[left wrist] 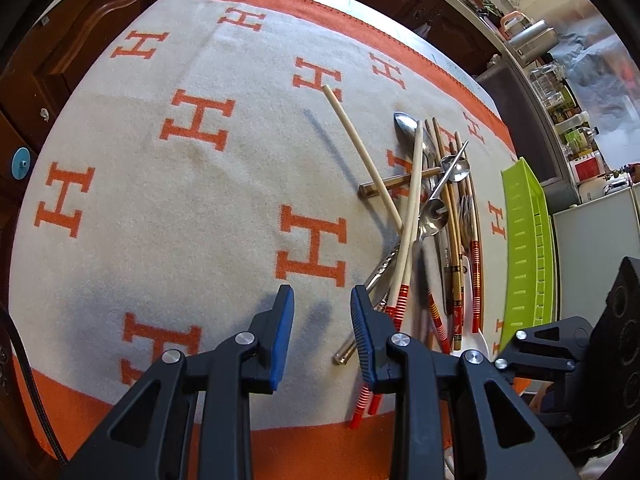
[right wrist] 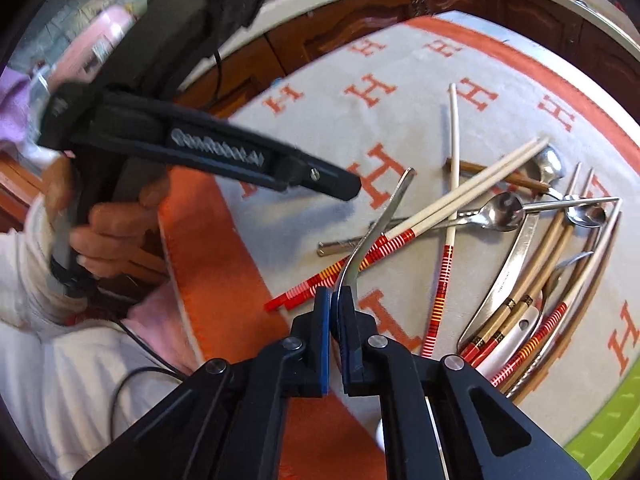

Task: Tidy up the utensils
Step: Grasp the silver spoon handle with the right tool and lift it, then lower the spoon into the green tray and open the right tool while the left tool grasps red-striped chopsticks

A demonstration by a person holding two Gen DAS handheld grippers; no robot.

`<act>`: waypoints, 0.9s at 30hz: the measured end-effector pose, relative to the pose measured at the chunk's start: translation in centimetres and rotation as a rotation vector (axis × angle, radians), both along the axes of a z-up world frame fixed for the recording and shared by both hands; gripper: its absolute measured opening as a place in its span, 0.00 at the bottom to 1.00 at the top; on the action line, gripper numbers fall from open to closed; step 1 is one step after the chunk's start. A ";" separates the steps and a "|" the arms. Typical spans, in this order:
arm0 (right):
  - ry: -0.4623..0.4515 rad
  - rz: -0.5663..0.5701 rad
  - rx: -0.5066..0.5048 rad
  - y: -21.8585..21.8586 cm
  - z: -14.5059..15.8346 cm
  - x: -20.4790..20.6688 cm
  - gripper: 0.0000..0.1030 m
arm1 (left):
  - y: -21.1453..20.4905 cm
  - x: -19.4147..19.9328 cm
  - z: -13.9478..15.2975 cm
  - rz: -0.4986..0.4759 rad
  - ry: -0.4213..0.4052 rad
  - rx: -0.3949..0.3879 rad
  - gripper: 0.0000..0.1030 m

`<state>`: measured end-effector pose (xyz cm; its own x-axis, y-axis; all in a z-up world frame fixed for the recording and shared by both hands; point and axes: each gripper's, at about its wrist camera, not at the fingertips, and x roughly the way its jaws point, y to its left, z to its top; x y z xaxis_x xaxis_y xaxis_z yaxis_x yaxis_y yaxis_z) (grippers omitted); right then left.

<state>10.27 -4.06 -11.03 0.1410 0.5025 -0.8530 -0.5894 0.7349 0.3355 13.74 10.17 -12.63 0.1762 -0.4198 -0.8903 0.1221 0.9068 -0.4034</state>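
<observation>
Jaws of right gripper (right wrist: 335,300) clamp a curved steel utensil handle (right wrist: 376,232), raised above the utensil pile (right wrist: 520,248) on the orange-lettered cloth (right wrist: 500,64). Left gripper (left wrist: 322,312): partly open, empty.

Bare blanket (left wrist: 160,220) is lying open left of the utensil pile (left wrist: 436,216). Crossed chopsticks and spoons are blocking the right side. The green basket (left wrist: 524,248) is walling the far right edge, and the left gripper's body (right wrist: 200,152) is overhanging the blanket's near-left corner.
</observation>
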 end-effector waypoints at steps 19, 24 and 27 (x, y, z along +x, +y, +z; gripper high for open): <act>-0.035 -0.889 -0.036 -22.4 7.0 -1.9 0.04 | -5.0 1.2 -0.3 -0.101 -0.001 -0.026 0.26; 0.077 -0.968 -0.088 -25.1 3.4 -1.7 0.04 | -6.1 1.6 -0.7 -0.119 0.006 -0.029 0.19; 0.146 -1.004 -0.126 -26.1 0.7 -1.8 0.06 | -6.6 2.0 -0.9 -0.122 0.008 -0.019 0.17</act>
